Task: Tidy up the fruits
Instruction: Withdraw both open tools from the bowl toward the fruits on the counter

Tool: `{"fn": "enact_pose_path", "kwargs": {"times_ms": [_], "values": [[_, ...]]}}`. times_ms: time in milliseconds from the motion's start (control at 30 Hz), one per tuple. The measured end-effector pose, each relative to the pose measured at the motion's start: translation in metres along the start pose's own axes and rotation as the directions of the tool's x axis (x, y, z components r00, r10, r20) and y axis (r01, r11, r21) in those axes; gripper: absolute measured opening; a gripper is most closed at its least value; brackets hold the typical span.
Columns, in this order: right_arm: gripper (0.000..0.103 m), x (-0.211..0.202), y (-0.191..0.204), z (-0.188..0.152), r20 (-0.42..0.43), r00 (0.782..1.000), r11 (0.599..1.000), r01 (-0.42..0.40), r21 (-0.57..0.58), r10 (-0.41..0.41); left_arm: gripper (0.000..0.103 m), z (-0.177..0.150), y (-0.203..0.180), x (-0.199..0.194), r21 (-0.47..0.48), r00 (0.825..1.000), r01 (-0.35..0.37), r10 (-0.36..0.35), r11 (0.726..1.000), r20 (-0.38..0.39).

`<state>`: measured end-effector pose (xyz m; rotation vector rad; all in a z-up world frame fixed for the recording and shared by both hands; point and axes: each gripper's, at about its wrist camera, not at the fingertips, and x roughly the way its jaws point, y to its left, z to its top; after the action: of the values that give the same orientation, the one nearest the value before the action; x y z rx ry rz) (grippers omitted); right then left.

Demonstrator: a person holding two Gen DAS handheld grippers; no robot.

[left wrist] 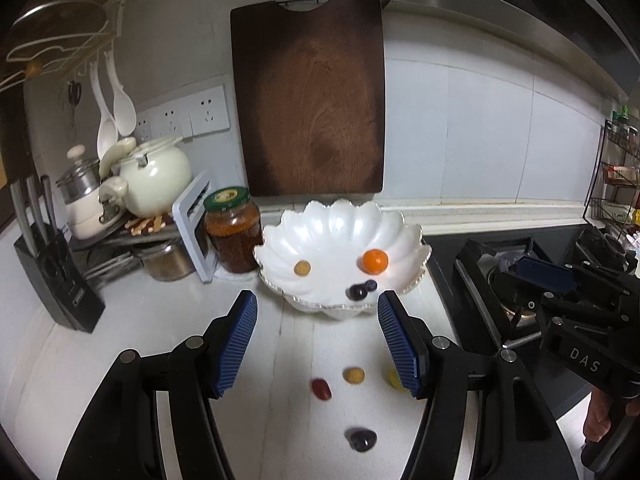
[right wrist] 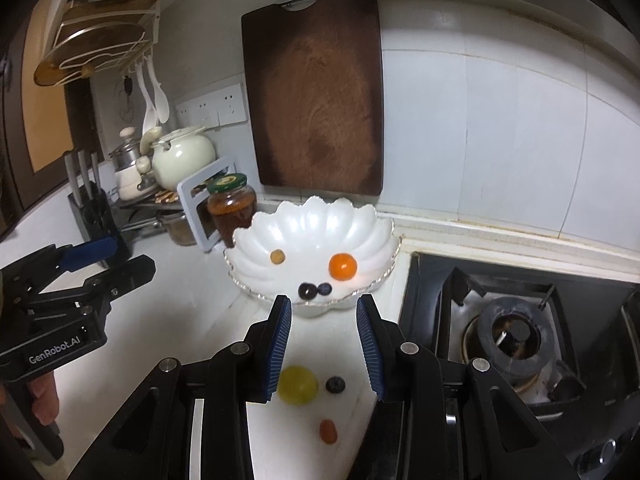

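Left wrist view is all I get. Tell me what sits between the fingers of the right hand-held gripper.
Observer: The right hand-held gripper is open. A yellow-green grape lies ungripped on the counter between its fingers.
Operator: Name what's beside that grape.
Observer: A blueberry lies just to the right of it, not touching it.
Operator: Report anything nearer the camera.
Observer: A small orange-red fruit lies on the counter, nearer the camera than both.
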<state>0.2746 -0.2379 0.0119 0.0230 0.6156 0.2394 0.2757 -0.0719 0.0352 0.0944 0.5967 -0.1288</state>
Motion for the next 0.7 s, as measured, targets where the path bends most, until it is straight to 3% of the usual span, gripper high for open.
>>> {"fn": "enact_pose_path", "kwargs": {"times_ms": [700], "values": [[0.036, 0.007, -0.007, -0.054, -0.128, 0.99, 0.997, -0.065, -0.032, 0.061, 0.062, -0.059, -0.018, 0.0, -0.016, 0.996, -0.02, 0.019, 1.0, -0.092]]}}
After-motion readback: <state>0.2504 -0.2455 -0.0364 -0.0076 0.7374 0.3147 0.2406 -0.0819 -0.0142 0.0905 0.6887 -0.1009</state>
